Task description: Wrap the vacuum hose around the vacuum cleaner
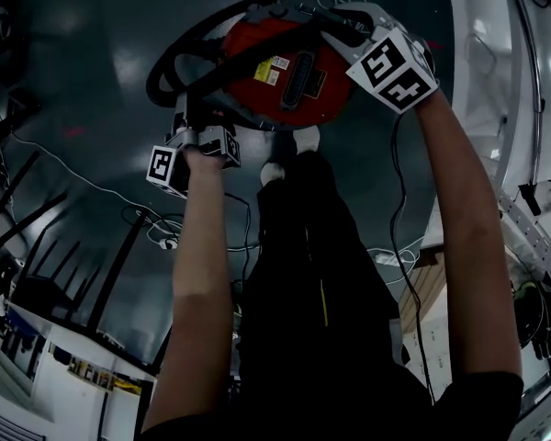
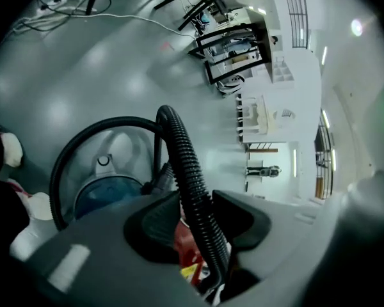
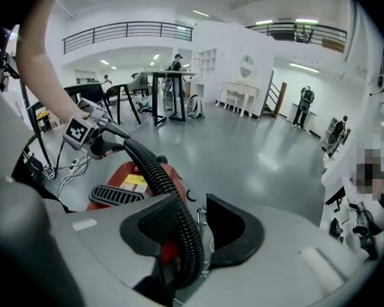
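The red vacuum cleaner (image 1: 257, 99) stands on the dark glossy floor (image 1: 92, 53). Its black ribbed hose (image 1: 163, 67) bows out past the cleaner's left side and runs back across its top. At the cleaner's near left edge the left gripper (image 2: 198, 226) is clamped on the hose, which curves away beyond its jaws, while over the cleaner's far right rim the right gripper (image 3: 191, 226) has its jaws closed on another stretch of the same hose.
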`<move>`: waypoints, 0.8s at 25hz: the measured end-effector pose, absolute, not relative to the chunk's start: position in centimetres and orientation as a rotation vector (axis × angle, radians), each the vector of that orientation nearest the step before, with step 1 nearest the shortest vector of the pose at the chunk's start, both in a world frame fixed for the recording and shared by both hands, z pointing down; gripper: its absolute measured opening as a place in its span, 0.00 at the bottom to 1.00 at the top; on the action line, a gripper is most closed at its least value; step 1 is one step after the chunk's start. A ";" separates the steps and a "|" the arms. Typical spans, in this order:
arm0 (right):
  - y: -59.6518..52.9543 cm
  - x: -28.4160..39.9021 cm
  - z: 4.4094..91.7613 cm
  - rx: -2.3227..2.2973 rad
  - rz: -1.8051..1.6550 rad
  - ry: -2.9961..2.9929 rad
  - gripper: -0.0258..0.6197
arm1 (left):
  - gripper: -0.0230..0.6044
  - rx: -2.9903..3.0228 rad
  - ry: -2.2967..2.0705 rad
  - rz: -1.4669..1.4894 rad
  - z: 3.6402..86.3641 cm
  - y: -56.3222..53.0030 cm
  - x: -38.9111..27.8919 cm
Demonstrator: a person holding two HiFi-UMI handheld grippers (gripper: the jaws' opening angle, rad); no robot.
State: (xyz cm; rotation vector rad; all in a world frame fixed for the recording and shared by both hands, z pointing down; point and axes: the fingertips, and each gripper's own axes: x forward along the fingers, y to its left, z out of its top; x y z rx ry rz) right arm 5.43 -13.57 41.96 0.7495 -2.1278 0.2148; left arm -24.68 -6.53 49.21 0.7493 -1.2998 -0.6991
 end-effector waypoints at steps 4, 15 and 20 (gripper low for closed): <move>-13.2 1.8 42.2 0.707 0.179 -2.168 0.23 | 0.29 0.778 -1.300 -0.610 50.9 -4.8 -24.6; -11.7 -2.1 43.0 0.622 0.138 -2.186 0.23 | 0.04 0.686 -1.335 -0.320 55.2 7.2 -26.2; -11.0 -2.9 43.2 0.662 0.143 -2.185 0.23 | 0.04 0.969 -1.307 -0.268 52.8 2.8 -24.2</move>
